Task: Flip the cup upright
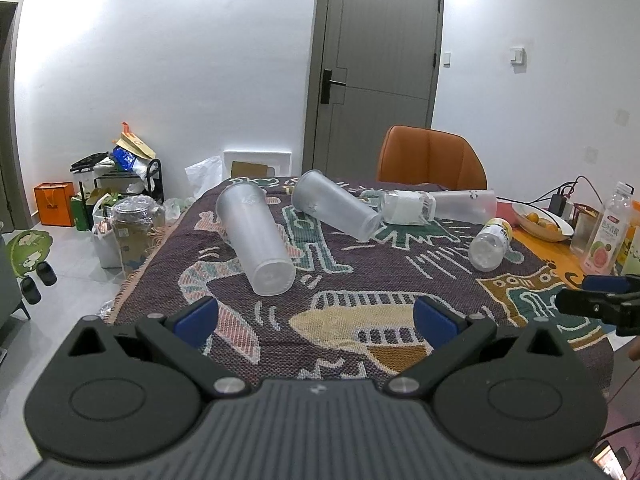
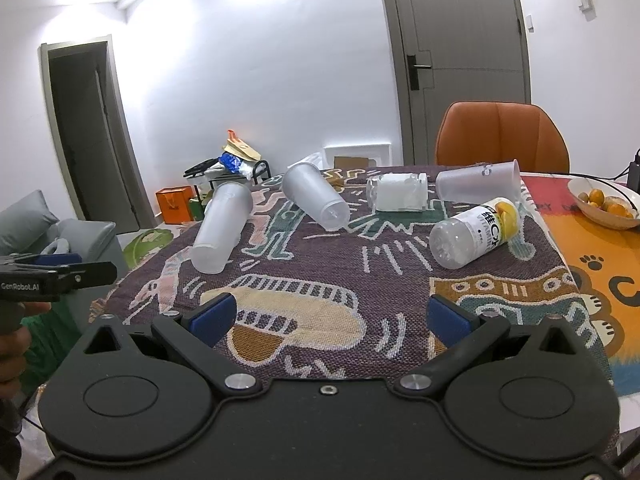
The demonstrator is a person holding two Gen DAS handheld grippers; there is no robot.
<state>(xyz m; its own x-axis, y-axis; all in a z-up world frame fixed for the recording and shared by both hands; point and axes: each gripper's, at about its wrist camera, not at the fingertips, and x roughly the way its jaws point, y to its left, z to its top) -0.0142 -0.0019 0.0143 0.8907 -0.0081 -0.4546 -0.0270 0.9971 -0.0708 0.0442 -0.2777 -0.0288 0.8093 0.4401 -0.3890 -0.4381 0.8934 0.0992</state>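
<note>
Three frosted see-through cups lie on their sides on the worktop. The near cup (image 1: 256, 236) is tall and cloudy white, with its flat bottom facing us and its wide mouth pointing away toward the far left corner. A second cup (image 1: 336, 210) lies just behind it in the middle, tipped slantwise, its bottom pointing right. The third cup (image 1: 466, 205) lies at the far edge in front of the chair (image 1: 432, 158). Between the second and third cups sits a small clear jar (image 1: 408, 207) with white paper inside, also on its side. A plastic bottle (image 1: 490, 244) with a yellow label lies nearer on the right. The left gripper (image 1: 316, 316) hangs low over the near edge with its blue pads wide apart and nothing between them. The right gripper (image 2: 330, 316) does the same, spread wide and holding nothing. The worktop is covered by a purple woven cloth (image 1: 360, 276) with funny animal drawings in green, pink and tan. On the right is a bowl (image 2: 604, 202) of oranges and a drink bottle (image 1: 608, 232) standing up. Behind is a white wall, a grey door (image 1: 380, 60), and a pile of bags (image 1: 120, 184) and boxes on the floor.
</note>
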